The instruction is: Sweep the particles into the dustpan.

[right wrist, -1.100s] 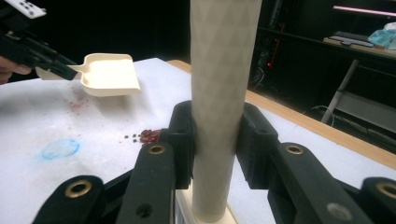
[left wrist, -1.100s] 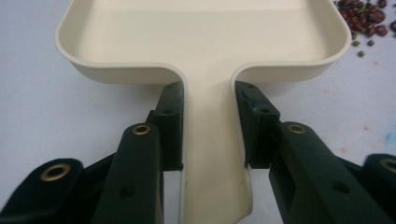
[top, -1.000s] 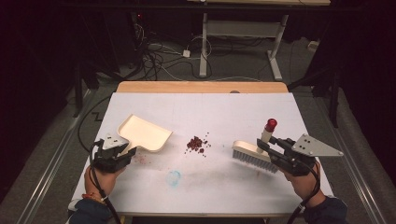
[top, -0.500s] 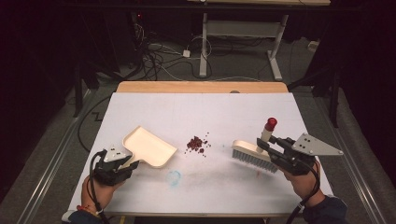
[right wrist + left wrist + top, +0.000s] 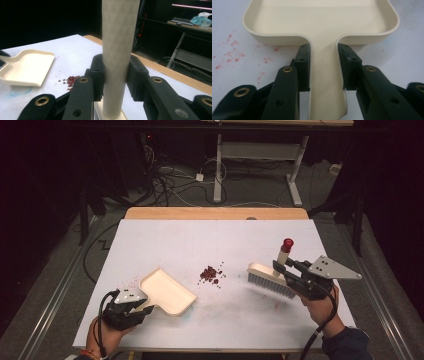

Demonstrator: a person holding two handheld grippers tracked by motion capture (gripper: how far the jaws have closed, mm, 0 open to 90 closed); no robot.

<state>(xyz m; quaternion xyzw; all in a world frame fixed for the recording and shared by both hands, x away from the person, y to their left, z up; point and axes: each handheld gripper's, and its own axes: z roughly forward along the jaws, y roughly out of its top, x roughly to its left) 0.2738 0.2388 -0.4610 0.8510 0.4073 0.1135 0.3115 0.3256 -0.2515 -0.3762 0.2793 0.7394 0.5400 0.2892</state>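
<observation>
On my white-covered surface [image 5: 215, 240] the small heap of dark red beans [image 5: 210, 274] lies near the middle, between the two tools, with bare cover on both sides of it and nothing blocking either approach. Faint red specks [image 5: 229, 47] stain the cover at about nine o'clock from the pan, and a pale blue smear [image 5: 18, 91] sits just beside its near edge.

My left tongs [image 5: 131, 306] pinch the flat handle of the cream plastic dustpan [image 5: 167, 291], one black pad pressed to each side of it. The pan lies at about eight o'clock from the beans, its open mouth turned towards them. My right tongs [image 5: 286, 270] are clamped on the pale, faceted upright handle of the cream hand brush with grey bristles and a red cap [image 5: 272, 279], which stands at about three o'clock from the beans, bristles down on the cover.

Compared with a second ago, the dustpan has slid nearer me and a little towards the beans; the brush and the heap sit where they were.

The pan's tray is clean inside, with no beans in it.
</observation>
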